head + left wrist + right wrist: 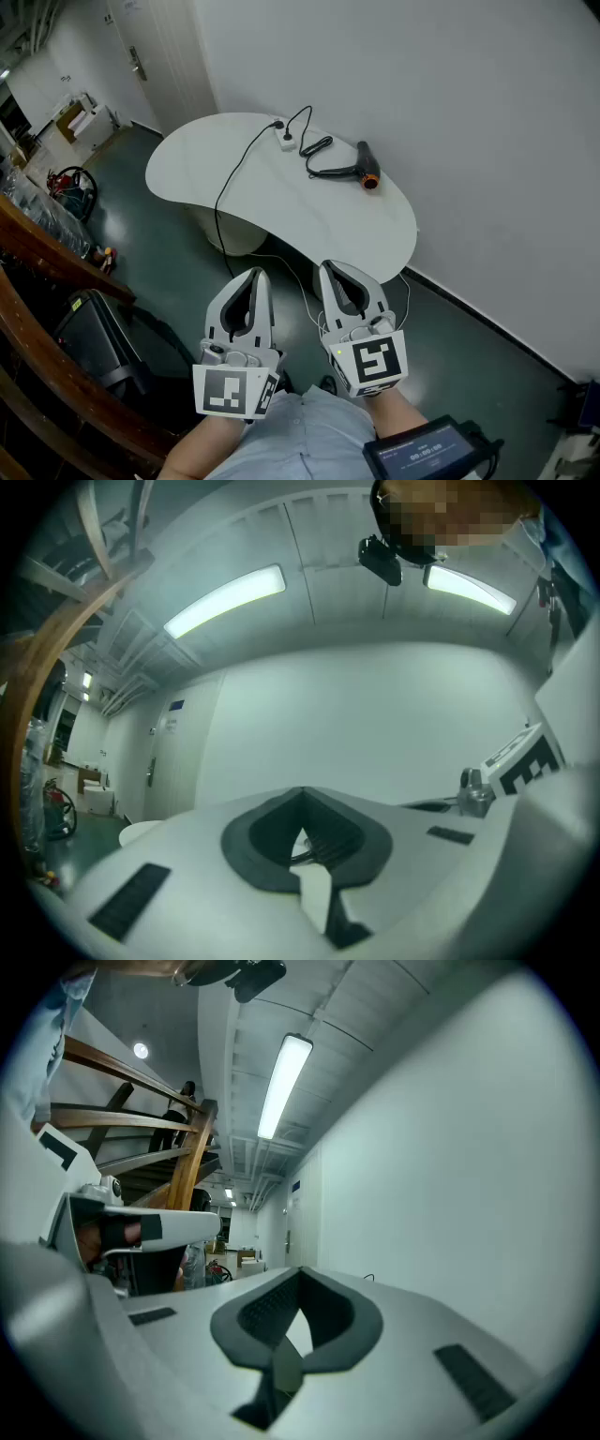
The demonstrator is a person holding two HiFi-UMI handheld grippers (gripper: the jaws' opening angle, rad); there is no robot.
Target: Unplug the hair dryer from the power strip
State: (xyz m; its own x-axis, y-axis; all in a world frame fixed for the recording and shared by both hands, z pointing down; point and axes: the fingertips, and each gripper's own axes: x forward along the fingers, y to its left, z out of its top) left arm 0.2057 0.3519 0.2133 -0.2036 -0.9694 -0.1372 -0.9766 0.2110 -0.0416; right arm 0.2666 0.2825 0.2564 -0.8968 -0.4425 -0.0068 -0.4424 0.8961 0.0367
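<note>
A black hair dryer [361, 167] with an orange nozzle lies on the far right of a white kidney-shaped table [281, 202]. Its black cord [317, 147] loops over to a small white power strip [287, 142] near the table's back edge. Both grippers are held close to my body, well short of the table and side by side. The left gripper [255, 275] [302, 794] has its jaws together with nothing between them. The right gripper [328, 267] [300, 1271] is also shut and empty. Both point toward the table and the white wall behind it.
A long black cable [225, 183] runs from the strip across the table and down to the dark green floor. A wooden stair rail [47, 272] and a black case [98, 333] stand at my left. Boxes and red gear [67, 181] sit by the far door.
</note>
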